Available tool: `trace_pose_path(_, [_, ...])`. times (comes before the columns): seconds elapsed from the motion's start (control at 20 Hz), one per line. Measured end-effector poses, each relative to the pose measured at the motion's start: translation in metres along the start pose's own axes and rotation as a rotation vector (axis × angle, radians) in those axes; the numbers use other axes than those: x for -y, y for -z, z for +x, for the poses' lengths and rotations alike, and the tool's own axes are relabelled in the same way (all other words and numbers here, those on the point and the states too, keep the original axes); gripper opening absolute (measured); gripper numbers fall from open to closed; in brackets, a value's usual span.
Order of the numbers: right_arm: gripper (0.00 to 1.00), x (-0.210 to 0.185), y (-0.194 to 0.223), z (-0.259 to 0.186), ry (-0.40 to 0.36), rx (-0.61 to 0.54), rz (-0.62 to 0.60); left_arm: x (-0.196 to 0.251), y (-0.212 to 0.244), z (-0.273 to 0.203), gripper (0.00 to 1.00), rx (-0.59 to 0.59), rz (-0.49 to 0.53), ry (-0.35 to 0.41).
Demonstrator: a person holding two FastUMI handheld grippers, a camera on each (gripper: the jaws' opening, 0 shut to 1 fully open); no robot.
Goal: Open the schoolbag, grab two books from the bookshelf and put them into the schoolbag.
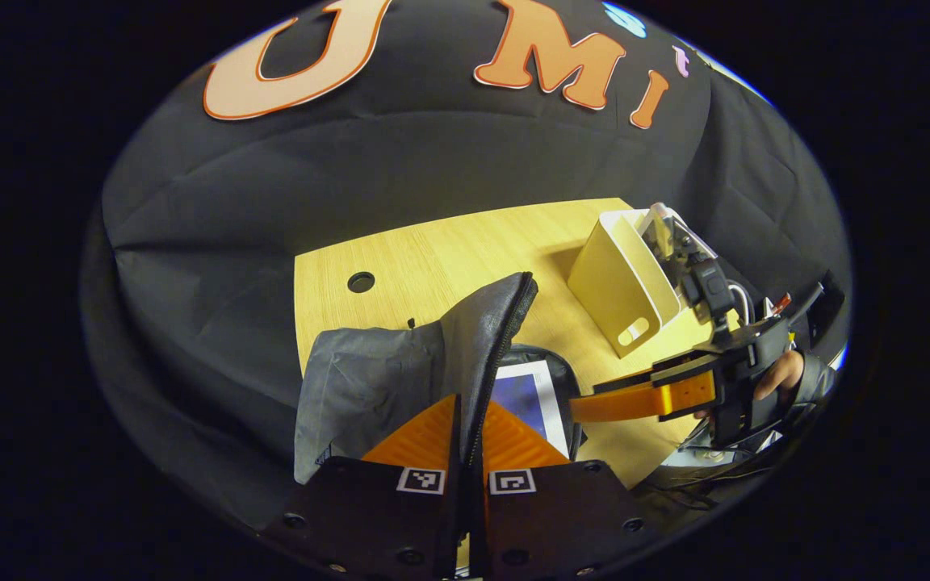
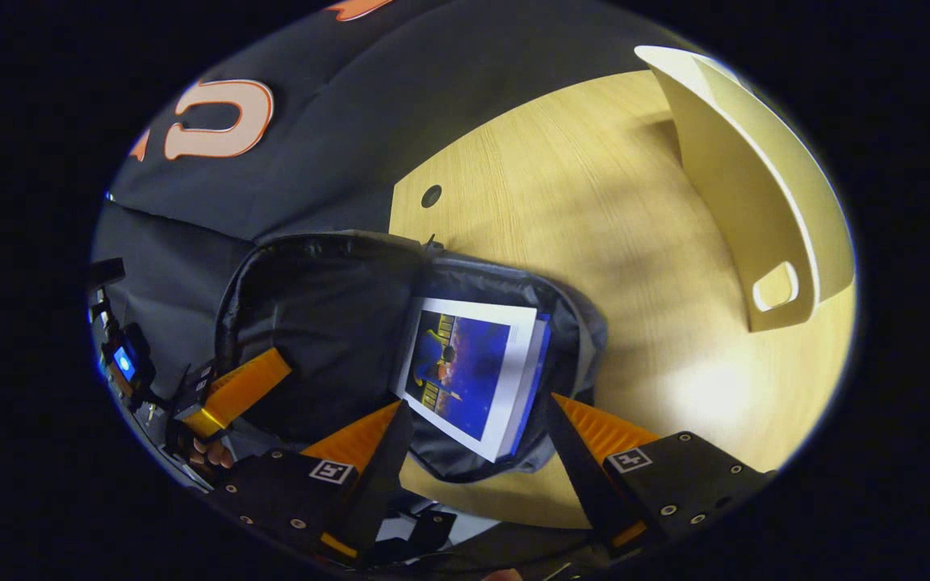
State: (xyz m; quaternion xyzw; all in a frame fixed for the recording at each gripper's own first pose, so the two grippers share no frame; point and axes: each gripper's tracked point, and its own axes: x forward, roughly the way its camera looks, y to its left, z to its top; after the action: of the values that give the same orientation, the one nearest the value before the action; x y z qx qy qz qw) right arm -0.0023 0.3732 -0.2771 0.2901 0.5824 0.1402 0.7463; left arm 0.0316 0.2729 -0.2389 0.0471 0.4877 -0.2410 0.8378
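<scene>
The dark schoolbag [image 2: 578, 323] lies open on the wooden table [image 2: 594, 202]. My left gripper [image 1: 471, 403] is shut on the zipper edge of its grey flap [image 1: 384, 371] and holds the flap upright; the left gripper [image 2: 271, 367] also shows at the left of the right gripper view. A book [image 2: 469, 371] with a blue picture and white border lies flat inside the bag, and its corner [image 1: 525, 395] shows beside the flap. My right gripper [image 2: 473, 428] stands open just above the book's near end, touching nothing. In the left gripper view, a hand [image 1: 780, 375] holds the right gripper [image 1: 594, 406].
A cream bookshelf [image 2: 756, 202] stands on the table beyond the bag, also seen as a bookshelf [image 1: 618, 282] at the right with something pale upright in it. A round cable hole [image 1: 361, 282] is in the tabletop. Black cloth walls close in behind.
</scene>
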Motion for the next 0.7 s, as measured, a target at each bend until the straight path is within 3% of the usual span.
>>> trace_pose_path(0.7, [0.98, 0.070, -0.087, -0.187, 0.207, 0.079, -0.215, 0.017, 0.011, 0.021, 0.06, -0.048, -0.062, -0.037])
